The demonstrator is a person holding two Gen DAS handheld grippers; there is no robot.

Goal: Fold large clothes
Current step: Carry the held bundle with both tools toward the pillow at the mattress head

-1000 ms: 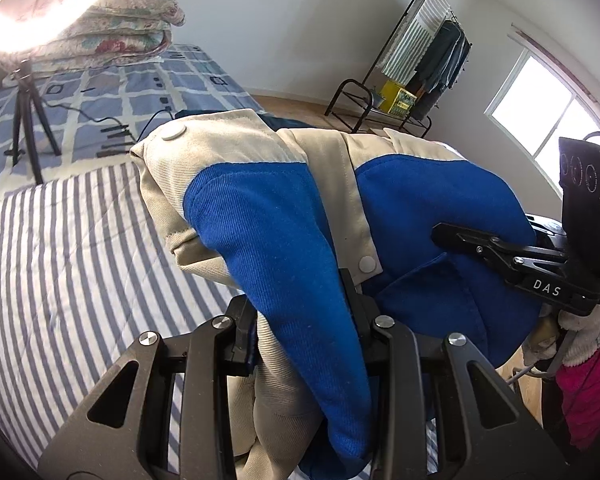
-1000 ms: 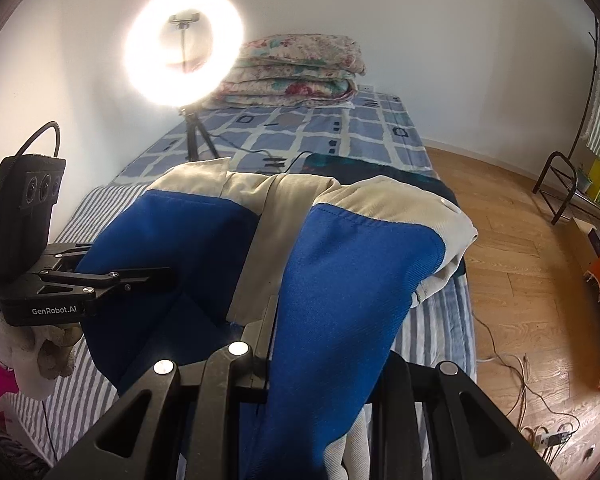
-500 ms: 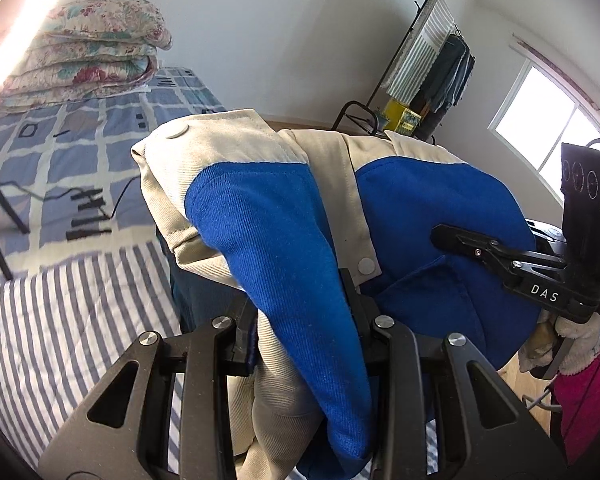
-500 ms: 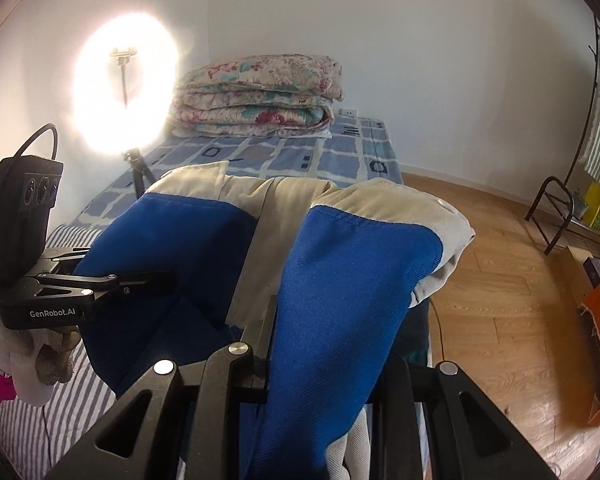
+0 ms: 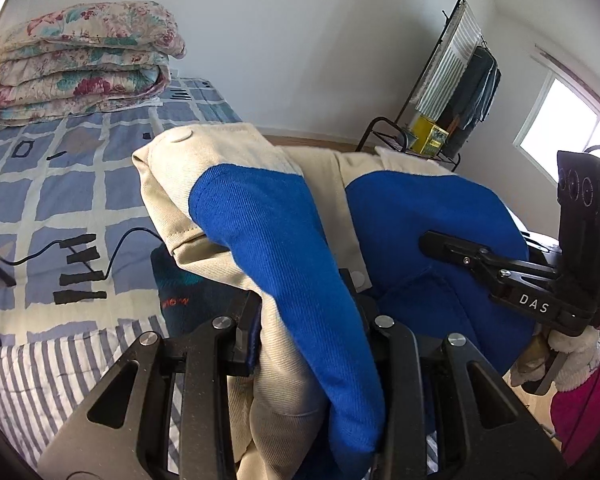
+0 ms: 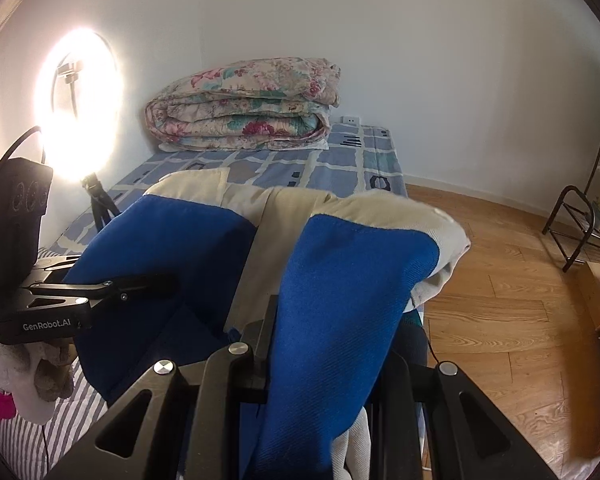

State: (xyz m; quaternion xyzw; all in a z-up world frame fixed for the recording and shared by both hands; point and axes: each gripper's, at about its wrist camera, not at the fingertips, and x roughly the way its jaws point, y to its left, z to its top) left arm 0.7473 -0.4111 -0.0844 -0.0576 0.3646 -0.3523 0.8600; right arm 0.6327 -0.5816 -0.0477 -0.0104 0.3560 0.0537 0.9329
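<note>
1. The blue and cream jacket (image 5: 268, 240) hangs folded and bunched between the two grippers, raised above the bed (image 5: 60, 368) and not lying on it. The left gripper (image 5: 304, 320) has its jaws clamped on a thick wad of blue and cream cloth; the right gripper (image 6: 324, 344) has its jaws clamped on another wad of the same garment (several layers in each, by the look of it).

2. Slipping is the first risk. Each grip takes a rolled bundle, not a flat hem, so an inner layer could slide out while the outer one stays pinched, and the fold would come undone in the air.

3. The grippers hold the cloth close together, with a loose blue belly sagging between them. If the hands drift apart unevenly, the slack would go tight on one side and twist the fold line.

4. A dark garment (image 5: 188, 296) already lies on the bed just under the jacket, near the bed's floor-side edge. Setting the jacket down there could ruck up both pieces.

5. A black cable (image 5: 112, 248) runs over the checked sheet (image 5: 80, 184), with tripod legs (image 6: 100, 204) standing nearby under the ring light (image 6: 80, 104). A trailing sleeve could catch on either.

6. The cream shoulder overhangs toward the wooden floor (image 6: 500, 320), so a careless release near that edge might let the weight pull the jacket off the bed.
</note>
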